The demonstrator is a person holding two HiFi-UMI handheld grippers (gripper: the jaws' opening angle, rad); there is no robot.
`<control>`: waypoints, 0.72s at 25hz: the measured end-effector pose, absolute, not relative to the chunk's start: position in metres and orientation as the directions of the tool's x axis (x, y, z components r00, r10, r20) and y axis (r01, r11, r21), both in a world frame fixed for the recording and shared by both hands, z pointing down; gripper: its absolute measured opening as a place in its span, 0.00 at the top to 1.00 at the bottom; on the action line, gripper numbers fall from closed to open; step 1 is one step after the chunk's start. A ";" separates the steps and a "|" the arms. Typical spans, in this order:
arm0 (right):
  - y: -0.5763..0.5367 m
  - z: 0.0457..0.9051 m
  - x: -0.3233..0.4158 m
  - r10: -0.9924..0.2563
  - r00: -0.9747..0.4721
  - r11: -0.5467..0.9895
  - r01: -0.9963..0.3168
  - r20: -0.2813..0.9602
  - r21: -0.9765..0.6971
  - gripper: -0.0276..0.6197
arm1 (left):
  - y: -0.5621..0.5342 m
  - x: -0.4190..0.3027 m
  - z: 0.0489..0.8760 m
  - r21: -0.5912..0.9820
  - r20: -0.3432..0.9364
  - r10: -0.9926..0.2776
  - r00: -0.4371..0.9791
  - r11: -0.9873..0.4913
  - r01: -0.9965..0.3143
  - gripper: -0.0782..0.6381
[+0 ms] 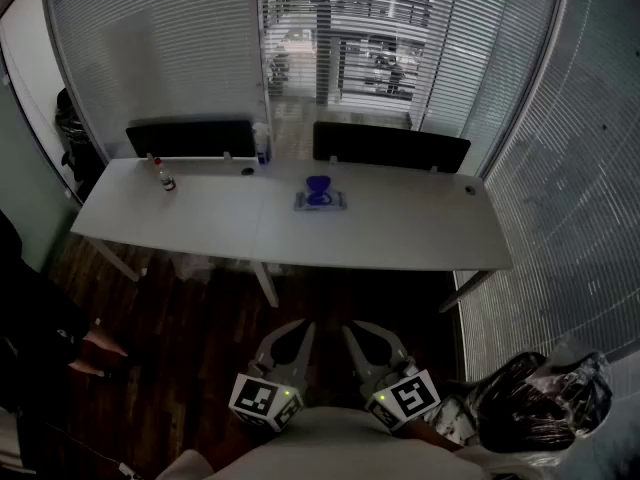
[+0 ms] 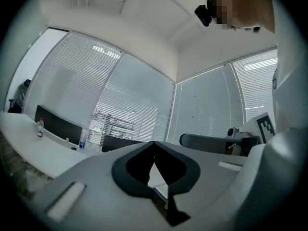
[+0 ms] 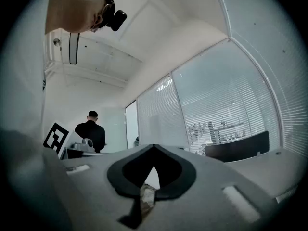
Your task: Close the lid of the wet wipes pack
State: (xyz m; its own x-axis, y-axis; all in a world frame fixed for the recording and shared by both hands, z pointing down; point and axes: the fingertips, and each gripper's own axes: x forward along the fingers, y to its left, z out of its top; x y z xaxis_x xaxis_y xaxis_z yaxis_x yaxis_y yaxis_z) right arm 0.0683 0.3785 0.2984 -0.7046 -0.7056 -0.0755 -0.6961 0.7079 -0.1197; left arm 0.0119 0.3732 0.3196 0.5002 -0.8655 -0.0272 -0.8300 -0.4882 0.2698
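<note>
As we look down across the room, a person in dark clothes point(image 1: 35, 333) stands at the far left edge, on the wooden floor point(image 1: 200, 318). Next comes the long white table point(image 1: 400, 230). On its left part a small bottle point(image 1: 165, 179) with a red top stands upright. At its back edge stands a black panel point(image 1: 190, 138), with a taller bluish bottle point(image 1: 262, 146) just beside it.

Low in front of us, our left gripper point(image 1: 288, 340) has its jaws pressed together with nothing between them. Well away from it, near the table's middle, the wet wipes pack point(image 1: 320, 202) lies flat — its blue lid point(image 1: 318, 186) stands raised, open. Our right gripper point(image 1: 370, 342), just beside the left one, is likewise closed and empty — its jaws meet at the tips. A second black panel point(image 1: 392, 149) stands at the table's back edge, and a black bag point(image 1: 530, 403) lies on the floor at the far right.
</note>
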 end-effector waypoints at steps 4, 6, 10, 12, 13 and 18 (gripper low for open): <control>0.378 0.304 0.069 -0.712 -0.700 0.701 -0.703 -0.053 -0.117 0.96 | 0.373 0.015 0.330 0.274 -0.027 -0.858 0.513 -0.499 -0.822 0.89; 0.378 0.305 0.070 -0.709 -0.703 0.704 -0.700 -0.059 -0.122 0.96 | 0.373 0.017 0.331 0.280 -0.023 -0.859 0.512 -0.497 -0.821 0.89; 0.377 0.307 0.073 -0.710 -0.701 0.700 -0.692 -0.068 -0.176 0.96 | 0.372 0.018 0.321 0.282 -0.021 -0.863 0.504 -0.489 -0.826 0.89; 0.376 0.307 0.074 -0.709 -0.703 0.701 -0.690 -0.066 -0.179 0.96 | 0.372 0.018 0.322 0.283 -0.024 -0.863 0.505 -0.490 -0.824 0.89; 0.376 0.306 0.074 -0.708 -0.703 0.702 -0.690 -0.067 -0.175 0.96 | 0.372 0.019 0.321 0.283 -0.023 -0.863 0.505 -0.490 -0.825 0.89; 0.378 0.303 0.076 -0.704 -0.705 0.706 -0.684 -0.081 -0.182 0.96 | 0.373 0.023 0.322 0.282 -0.019 -0.860 0.510 -0.494 -0.823 0.89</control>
